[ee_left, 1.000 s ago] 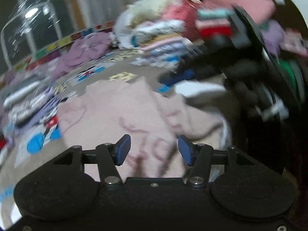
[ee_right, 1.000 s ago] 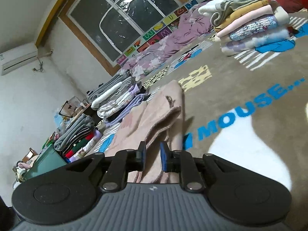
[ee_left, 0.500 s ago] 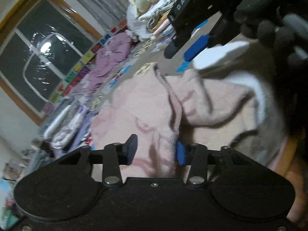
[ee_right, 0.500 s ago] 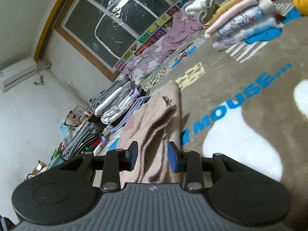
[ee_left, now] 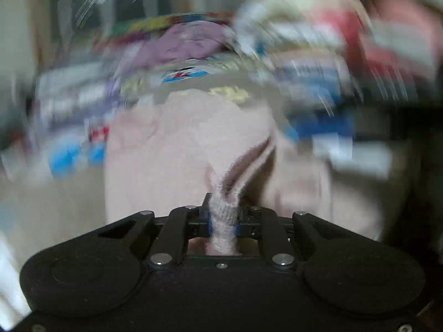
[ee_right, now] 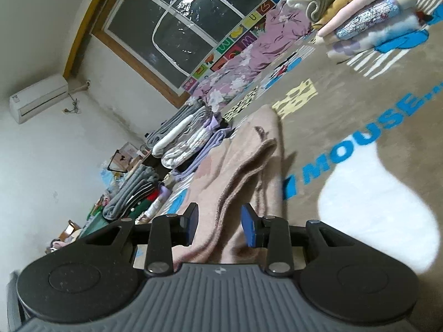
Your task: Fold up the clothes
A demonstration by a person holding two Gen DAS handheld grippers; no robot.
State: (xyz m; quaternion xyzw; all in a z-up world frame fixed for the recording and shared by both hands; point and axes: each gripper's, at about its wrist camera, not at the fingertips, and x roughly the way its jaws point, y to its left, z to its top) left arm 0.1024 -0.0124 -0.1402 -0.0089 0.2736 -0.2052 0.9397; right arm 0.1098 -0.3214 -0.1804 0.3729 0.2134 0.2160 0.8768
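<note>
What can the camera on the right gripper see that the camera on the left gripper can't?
Only the right wrist view shows the open right gripper, the air conditioner on the wall, and blue MOUSE lettering on the rug. Only the left wrist view shows the left gripper shut on a bunched bit of cloth; the rest is blurred. Both show the pink garment and the window.

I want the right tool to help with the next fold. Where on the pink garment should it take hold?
Probably the doubled folded edge of the pink garment, approached along the carpet from the near end. That ridge already lies between the open right tool; the left tool pinches another bunch.
</note>
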